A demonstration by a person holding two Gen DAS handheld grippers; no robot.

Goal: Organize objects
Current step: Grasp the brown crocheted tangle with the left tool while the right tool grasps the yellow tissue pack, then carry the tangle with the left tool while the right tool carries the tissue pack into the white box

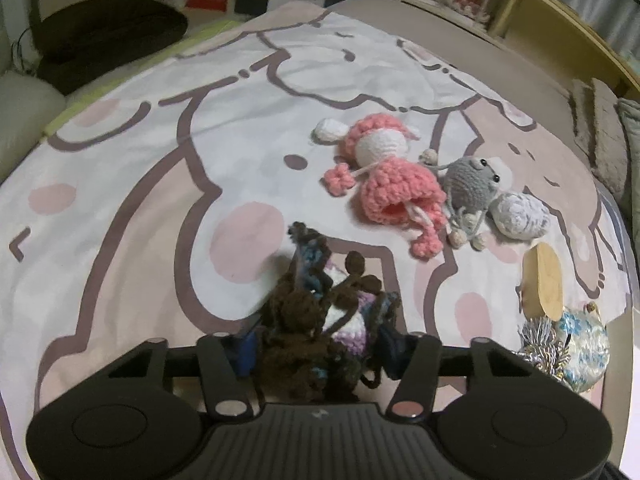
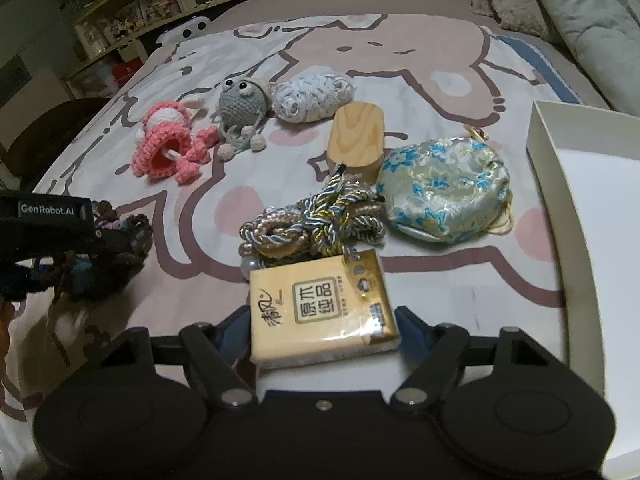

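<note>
Both claws clench for lifting: the left gripper (image 1: 316, 354) grasps a brown crochet doll (image 1: 316, 320), the right gripper (image 2: 322, 334) a tissue pack (image 2: 320, 308), beside the white box (image 2: 568, 216) at the blanket's (image 2: 420, 64) right edge.

Cartoon-print bedspread (image 1: 168, 168), dark cushion (image 1: 108, 36), cluttered shelves (image 2: 132, 20) behind

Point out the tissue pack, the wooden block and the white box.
tissue pack (image 2: 322, 306), right wrist view, middle of its printed top face.
wooden block (image 2: 357, 133), right wrist view, centre of its flat top.
white box (image 2: 550, 184), right wrist view, its left wall.
</note>
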